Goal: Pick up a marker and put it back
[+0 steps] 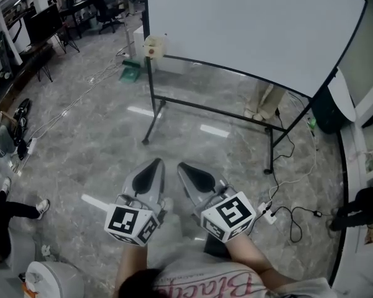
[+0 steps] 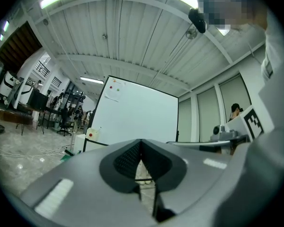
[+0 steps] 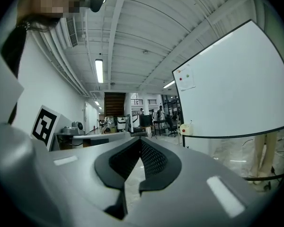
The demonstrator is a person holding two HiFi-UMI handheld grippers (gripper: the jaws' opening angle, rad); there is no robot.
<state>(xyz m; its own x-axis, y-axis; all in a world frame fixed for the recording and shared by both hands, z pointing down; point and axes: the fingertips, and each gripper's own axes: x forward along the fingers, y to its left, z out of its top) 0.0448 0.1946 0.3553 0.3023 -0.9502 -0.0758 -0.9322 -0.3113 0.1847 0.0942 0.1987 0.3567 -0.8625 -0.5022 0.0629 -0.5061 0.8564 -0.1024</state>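
A large whiteboard [image 1: 248, 23] stands on a black frame ahead of me. A small white holder with a red dot [image 1: 153, 47] hangs at its lower left corner; I cannot make out a marker in any view. My left gripper [image 1: 156, 162] and right gripper [image 1: 181, 165] are held side by side low in the head view, well short of the board. Both point toward it. The left gripper [image 2: 141, 141] has its jaw tips touching with nothing between them. The right gripper [image 3: 141, 139] is shut and empty too. The whiteboard [image 2: 137, 112] fills the middle of the left gripper view, and the whiteboard [image 3: 227, 93] lies at the right in the right gripper view.
The board's black stand legs [image 1: 152, 126] spread over the grey marble floor. Cables and a power strip [image 1: 267, 213] lie at the right. A green object [image 1: 130, 73] sits near the board's left leg. Someone's feet [image 1: 260, 110] show behind the board. A person's shoe [image 1: 42, 207] is at the left.
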